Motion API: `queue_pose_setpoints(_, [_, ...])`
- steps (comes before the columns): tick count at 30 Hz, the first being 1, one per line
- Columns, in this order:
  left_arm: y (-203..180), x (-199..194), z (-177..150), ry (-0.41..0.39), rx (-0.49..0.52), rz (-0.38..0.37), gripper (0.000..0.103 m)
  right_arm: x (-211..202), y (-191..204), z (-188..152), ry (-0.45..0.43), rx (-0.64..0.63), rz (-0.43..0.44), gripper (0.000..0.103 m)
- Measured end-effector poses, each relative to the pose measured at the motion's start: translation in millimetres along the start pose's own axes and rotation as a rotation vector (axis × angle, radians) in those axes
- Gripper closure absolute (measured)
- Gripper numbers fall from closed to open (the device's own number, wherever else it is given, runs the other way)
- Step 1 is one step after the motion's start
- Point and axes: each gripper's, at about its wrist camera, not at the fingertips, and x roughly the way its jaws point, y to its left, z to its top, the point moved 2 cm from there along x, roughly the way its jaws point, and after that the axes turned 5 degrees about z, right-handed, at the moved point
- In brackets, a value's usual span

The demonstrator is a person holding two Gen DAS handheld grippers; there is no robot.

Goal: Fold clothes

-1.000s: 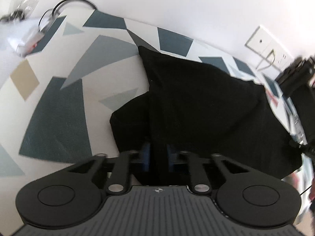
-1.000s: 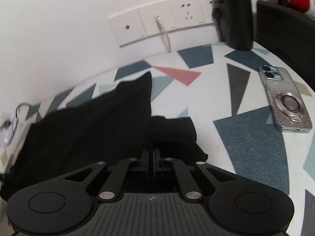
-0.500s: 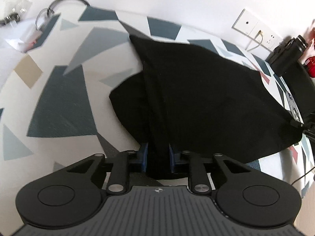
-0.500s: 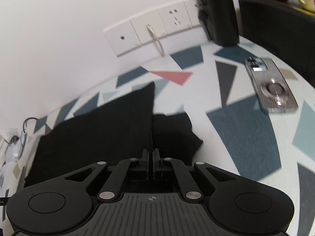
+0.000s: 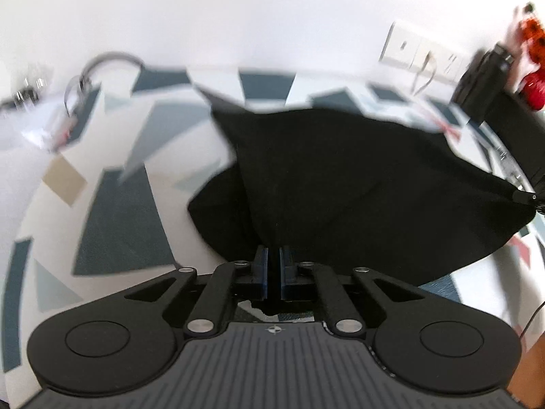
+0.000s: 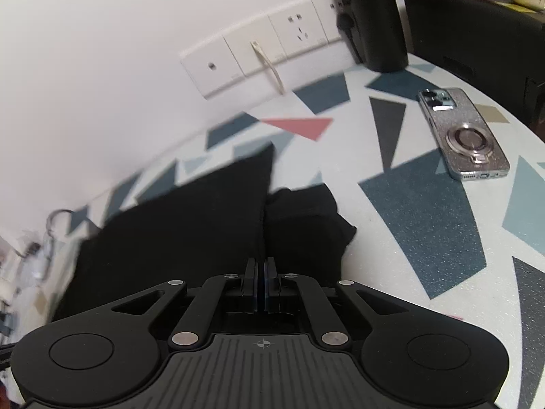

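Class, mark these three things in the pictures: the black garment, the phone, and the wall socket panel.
black garment (image 5: 340, 177), left wrist view, middle of the lifted cloth.
phone (image 6: 465, 134), right wrist view, its glittery back by the ring holder.
wall socket panel (image 6: 262, 51), right wrist view, white faceplate.

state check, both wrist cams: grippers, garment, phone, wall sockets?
left gripper: shut on the black garment.
right gripper: shut on the black garment.
black garment: pinched at two edges, partly lifted, the rest on the table.
phone: lying flat, back up.
wall sockets: one with a cable plugged in.
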Motion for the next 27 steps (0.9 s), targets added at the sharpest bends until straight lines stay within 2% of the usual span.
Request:
queue_pose_setpoints(3, [-0.2, -17.0, -7.2, -0.022, 0.006, -0.011, 0.097, -20.6, 1.3, -0.2, -0.027, -0.008, 0.006, 0.100])
queue_pose_setpoints(4, [0.5, -18.1, -14.0, -0.006, 0.004, -0.017, 0.097, -23.4, -1.9, -3.0, -0.018, -0.007, -0.003, 0.100])
queue_pose_setpoints(9, [5.8, -10.4, -59.9, 0.113, -0.020, -0.027, 0.097, -17.9, -24.9, -34.6, 0.105, -0.014, -0.115, 0.100])
queue_pose_setpoints(13, [10.8, -15.6, -77.4, 0.141, -0.059, -0.043, 0.097, -21.3, -30.6, -53.7, 0.155, -0.010, -0.148, 0.100])
queue_pose_setpoints(14, [10.5, -16.3, -77.2, 0.146, -0.052, -0.037, 0.095, -22.9, -30.7, -55.9, 0.162, -0.004, -0.151, 0.100])
queue_pose_setpoints(16, [9.2, -17.4, -76.0, 0.158, -0.034, -0.020, 0.081, -25.9, -29.8, -57.1, 0.177, 0.008, -0.161, 0.095])
queue_pose_setpoints(18, [10.8, -20.1, -71.7, 0.144, -0.022, 0.025, 0.040, -29.6, -26.3, -52.6, 0.169, 0.005, -0.164, 0.074])
queue_pose_setpoints(19, [12.8, -21.8, -68.6, 0.127, -0.025, 0.042, 0.034, -32.7, -24.0, -48.9, 0.149, -0.003, -0.160, 0.065])
queue_pose_setpoints(20, [16.0, -21.7, -64.5, 0.113, -0.041, 0.043, 0.029, -35.6, -22.0, -45.1, 0.122, -0.014, -0.159, 0.042])
queue_pose_setpoints(21, [19.5, -21.2, -60.3, 0.101, -0.061, 0.039, 0.028, -37.7, -20.3, -41.2, 0.088, -0.028, -0.160, 0.026])
queue_pose_setpoints(23, [16.3, -11.3, -54.9, 0.109, -0.058, 0.050, 0.023, -34.3, -19.6, -32.0, 0.048, -0.052, -0.148, 0.015])
queue_pose_setpoints(24, [14.1, -6.0, -52.4, 0.115, -0.054, 0.056, 0.021, -29.3, -19.3, -28.0, 0.040, -0.064, -0.146, 0.005])
queue_pose_setpoints(25, [12.0, -0.6, -49.9, 0.121, -0.051, 0.062, 0.021, -21.4, -19.2, -24.9, 0.040, -0.076, -0.149, 0.001])
queue_pose_setpoints(27, [7.8, 10.1, -44.8, 0.133, -0.043, 0.074, 0.021, -3.0, -18.6, -21.6, 0.050, -0.110, -0.149, 0.001])
